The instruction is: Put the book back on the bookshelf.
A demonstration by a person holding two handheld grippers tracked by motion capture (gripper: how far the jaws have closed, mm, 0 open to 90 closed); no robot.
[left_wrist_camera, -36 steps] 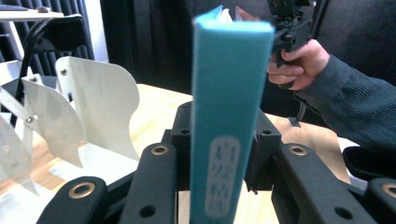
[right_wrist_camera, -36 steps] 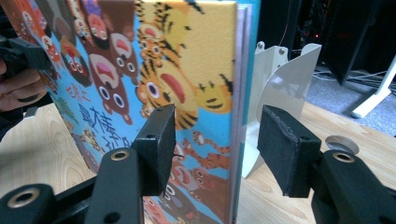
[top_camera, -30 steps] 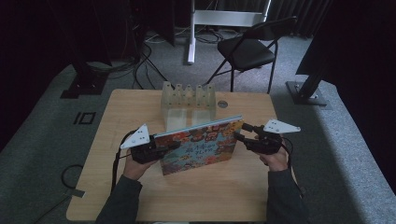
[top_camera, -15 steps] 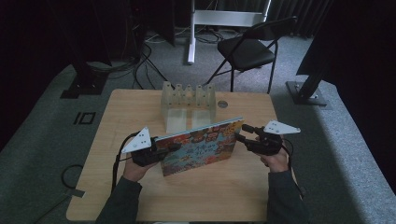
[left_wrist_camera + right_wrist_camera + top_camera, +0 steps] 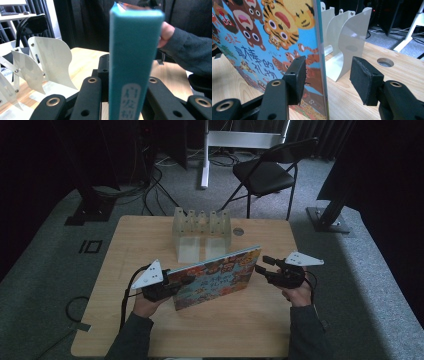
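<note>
A colourful picture book (image 5: 215, 279) stands upright on edge on the wooden table (image 5: 150, 240), tilted in the high view. My left gripper (image 5: 181, 282) is shut on its left end. In the left gripper view the teal spine (image 5: 133, 50) sits clamped between the jaws of my left gripper (image 5: 122, 81). My right gripper (image 5: 262, 264) is open at the book's right end. In the right gripper view the cover (image 5: 269, 37) and its thin edge run between the two pads of my right gripper (image 5: 329, 77). The left pad (image 5: 297, 75) is close to the cover. The right pad (image 5: 364, 82) stands well off it.
A white divider rack (image 5: 201, 232) stands just behind the book, with empty slots; its curved plates (image 5: 50, 60) (image 5: 352, 37) are close by. A round hole (image 5: 238, 231) lies in the tabletop right of the rack. A black folding chair (image 5: 265, 172) stands beyond the table.
The left gripper and the book's left end have shifted slightly toward the near edge. The right gripper has stayed almost where it was.
</note>
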